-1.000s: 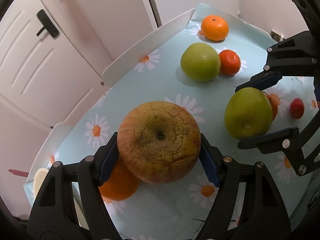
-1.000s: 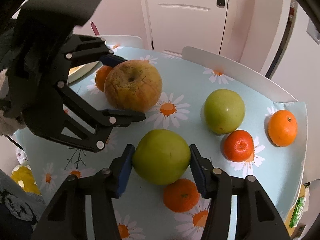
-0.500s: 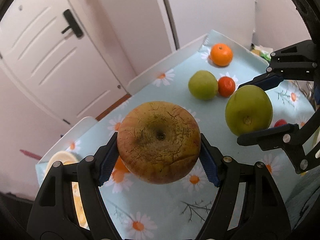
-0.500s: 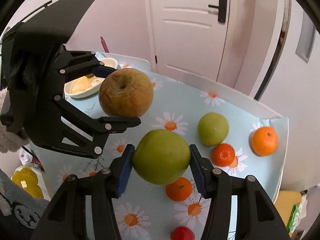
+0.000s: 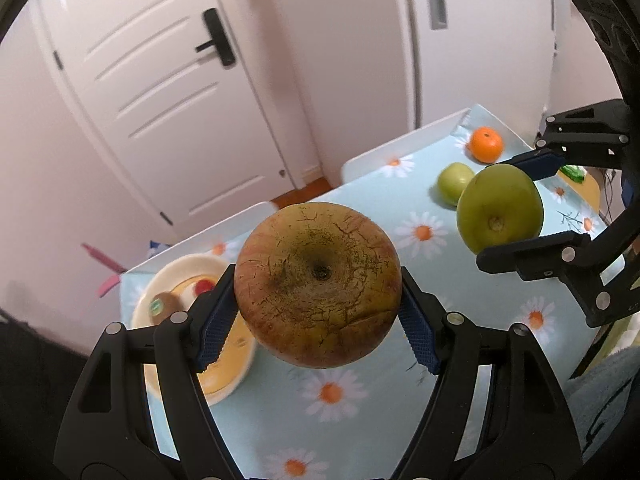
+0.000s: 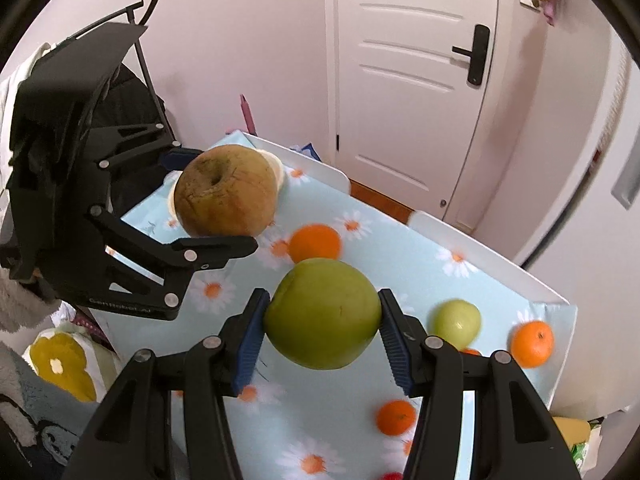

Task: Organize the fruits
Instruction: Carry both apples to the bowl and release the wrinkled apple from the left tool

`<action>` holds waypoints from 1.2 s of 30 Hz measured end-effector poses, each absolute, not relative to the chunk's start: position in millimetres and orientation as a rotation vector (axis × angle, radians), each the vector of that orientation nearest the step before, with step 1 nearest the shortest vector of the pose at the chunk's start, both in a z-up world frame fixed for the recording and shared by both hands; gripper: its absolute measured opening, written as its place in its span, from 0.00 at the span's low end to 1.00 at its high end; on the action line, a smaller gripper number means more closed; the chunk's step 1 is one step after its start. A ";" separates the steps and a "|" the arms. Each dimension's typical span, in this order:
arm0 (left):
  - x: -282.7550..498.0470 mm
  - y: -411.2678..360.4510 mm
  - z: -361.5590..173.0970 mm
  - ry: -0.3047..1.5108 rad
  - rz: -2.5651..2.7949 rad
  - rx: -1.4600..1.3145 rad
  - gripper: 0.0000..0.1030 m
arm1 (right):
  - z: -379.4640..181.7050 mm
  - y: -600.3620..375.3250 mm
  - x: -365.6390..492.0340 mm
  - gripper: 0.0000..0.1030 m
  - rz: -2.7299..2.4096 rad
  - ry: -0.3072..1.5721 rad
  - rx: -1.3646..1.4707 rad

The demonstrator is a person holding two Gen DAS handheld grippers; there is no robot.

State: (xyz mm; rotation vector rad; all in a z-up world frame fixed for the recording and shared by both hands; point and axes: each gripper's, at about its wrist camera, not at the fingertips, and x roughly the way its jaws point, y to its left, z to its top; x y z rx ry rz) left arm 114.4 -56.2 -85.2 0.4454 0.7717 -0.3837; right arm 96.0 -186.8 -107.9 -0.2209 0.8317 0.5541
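Item 1: brown apple [image 5: 318, 284], large, cracked skin. Centre of the left wrist view, clamped between the blue pads of the left gripper [image 5: 316, 316], clear of the table [image 5: 460, 288].

Item 2: green apple [image 6: 323, 314], smooth. Centre of the right wrist view, pinched between the pads of the right gripper [image 6: 322, 334], also off the table.

Item 3: plate [image 5: 188, 268], lower left of the left wrist view, holding a kiwi [image 5: 162, 306] and a small red fruit [image 5: 204, 286]. Likely destination, though that is a guess.

Item 4: loose fruit on the daisy cloth: small green apple [image 6: 456, 320], oranges at right [image 6: 533, 344], centre [image 6: 315, 242] and bottom [image 6: 396, 417].

Risks, as judged:
- Both apples are round and held only at two side points; a tilt or jolt could roll either out onto the fruit below.
- The grippers hang near each other; a crossing path could knock one apple with the other's fingers.
- The plate sits at the table's corner; a heavy apple set on its rim could tip it.
- The brown apple's split skin may bruise under the pads.
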 end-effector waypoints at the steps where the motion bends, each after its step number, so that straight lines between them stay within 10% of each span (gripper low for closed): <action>1: 114.4 -47.4 -83.3 0.770 -0.375 0.441 0.77 | -104.2 -178.0 97.6 0.49 0.552 0.830 -0.223; 36: 179.5 126.8 -169.3 0.892 -0.278 0.342 0.77 | -151.7 -2.7 178.6 0.49 0.476 0.943 -0.084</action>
